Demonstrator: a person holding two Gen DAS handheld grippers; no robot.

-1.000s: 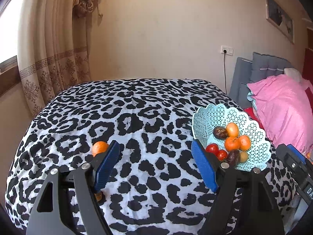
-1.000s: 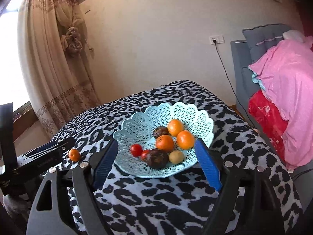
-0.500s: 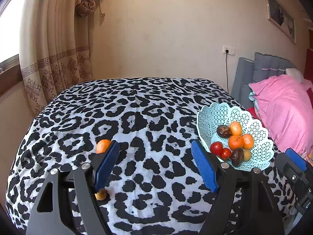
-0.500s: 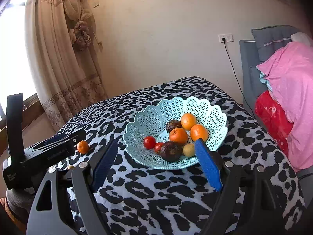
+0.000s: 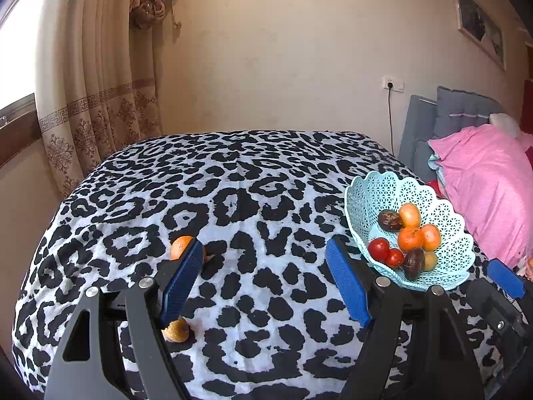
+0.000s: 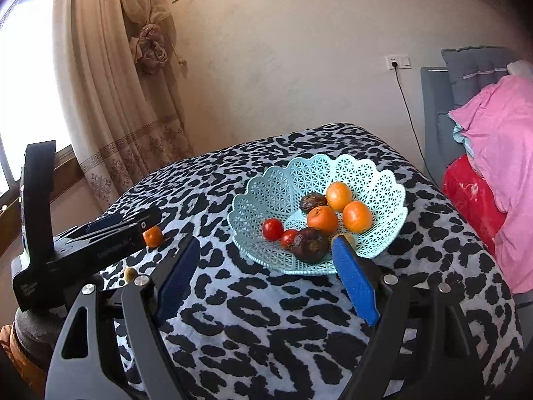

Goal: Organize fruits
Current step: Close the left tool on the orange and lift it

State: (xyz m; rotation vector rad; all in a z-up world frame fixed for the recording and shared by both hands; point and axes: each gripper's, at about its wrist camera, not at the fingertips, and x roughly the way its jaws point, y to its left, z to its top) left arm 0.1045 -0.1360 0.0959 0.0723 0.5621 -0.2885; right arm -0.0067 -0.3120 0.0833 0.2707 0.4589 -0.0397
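A light blue lattice basket [image 5: 369, 200] [image 6: 266, 196] sits on the leopard-print table and holds several oranges, tomatoes and dark fruits. An orange [image 5: 180, 246] [image 6: 153, 236] lies loose on the cloth, partly behind my left gripper's left finger. A small tan fruit [image 5: 176, 330] [image 6: 130, 272] lies nearer the front edge. My left gripper [image 5: 265, 280] is open and empty above the cloth, left of the basket. My right gripper [image 6: 266, 280] is open and empty just in front of the basket.
The leopard-print table [image 5: 253, 180] drops off at its rounded edges. A curtain [image 5: 100, 83] hangs at the back left. A grey headboard and pink bedding [image 5: 489, 180] stand to the right. A red cushion [image 6: 466, 200] sits by the table's right side.
Both grippers have pulled back and up a little; the basket and loose fruits look farther away. The small tan fruit has come into fuller view. Nothing was grasped.
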